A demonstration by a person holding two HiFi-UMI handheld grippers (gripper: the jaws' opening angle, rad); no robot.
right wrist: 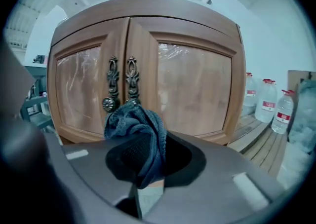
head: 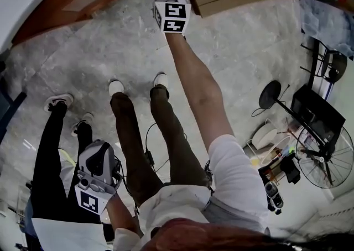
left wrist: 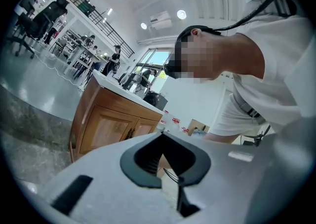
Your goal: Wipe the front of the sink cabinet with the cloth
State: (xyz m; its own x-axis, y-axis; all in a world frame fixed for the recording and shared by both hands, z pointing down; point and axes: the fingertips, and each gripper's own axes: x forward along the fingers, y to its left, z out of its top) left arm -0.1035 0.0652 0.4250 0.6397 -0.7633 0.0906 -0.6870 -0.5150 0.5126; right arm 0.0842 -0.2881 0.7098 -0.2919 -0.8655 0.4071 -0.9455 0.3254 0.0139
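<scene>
The right gripper's (right wrist: pixel 140 146) jaws are clamped on a bunched dark-blue cloth (right wrist: pixel 137 122). Its loose folds stand just below the pair of ornate metal handles (right wrist: pixel 121 84) on the sink cabinet (right wrist: pixel 195 87); whether it touches the wood, I cannot tell. The cloth looks soft, light and limp (a terry-like nap), so it should crumple easily. A firm pinch at the wad's middle would leave a pad free to press. Either side of the handles are glossy, framed wooden door panels, hard and smooth. Well back from the handles, the left gripper (left wrist: pixel 165 164) has its jaws together on nothing.
</scene>
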